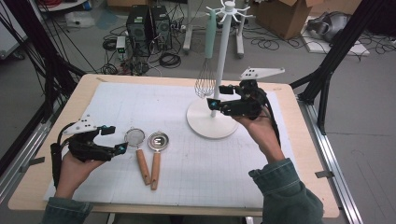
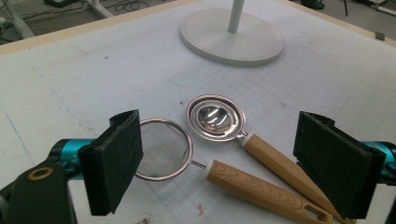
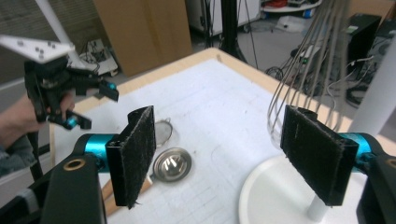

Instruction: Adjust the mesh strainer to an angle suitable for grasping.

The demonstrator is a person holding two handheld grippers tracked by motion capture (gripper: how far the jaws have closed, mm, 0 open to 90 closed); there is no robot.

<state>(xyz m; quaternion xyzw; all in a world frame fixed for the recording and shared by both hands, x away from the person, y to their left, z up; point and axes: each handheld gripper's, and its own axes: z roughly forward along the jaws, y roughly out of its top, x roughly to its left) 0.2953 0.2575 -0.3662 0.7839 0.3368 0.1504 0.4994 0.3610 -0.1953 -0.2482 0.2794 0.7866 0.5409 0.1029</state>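
A wire whisk [image 1: 204, 83] with a mint handle hangs from a hook of the white rack, whose round base [image 1: 212, 123] stands on the mat. My right gripper [image 1: 217, 96] is open beside the rack's pole, just below the whisk [image 3: 303, 70], with nothing between its pads. A mesh strainer [image 1: 134, 136] and a shiny metal scoop [image 1: 158, 141], both with wooden handles, lie side by side on the mat. My left gripper [image 1: 116, 139] is open just left of the strainer [image 2: 163, 149], jaws empty, with the scoop [image 2: 215, 116] beyond them.
A white gridded mat [image 1: 187, 163] covers most of the wooden table. On the floor behind it stand computer towers [image 1: 148, 28] among cables, and a cardboard box [image 1: 285, 14]. Black frame legs [image 1: 327, 70] rise at both sides.
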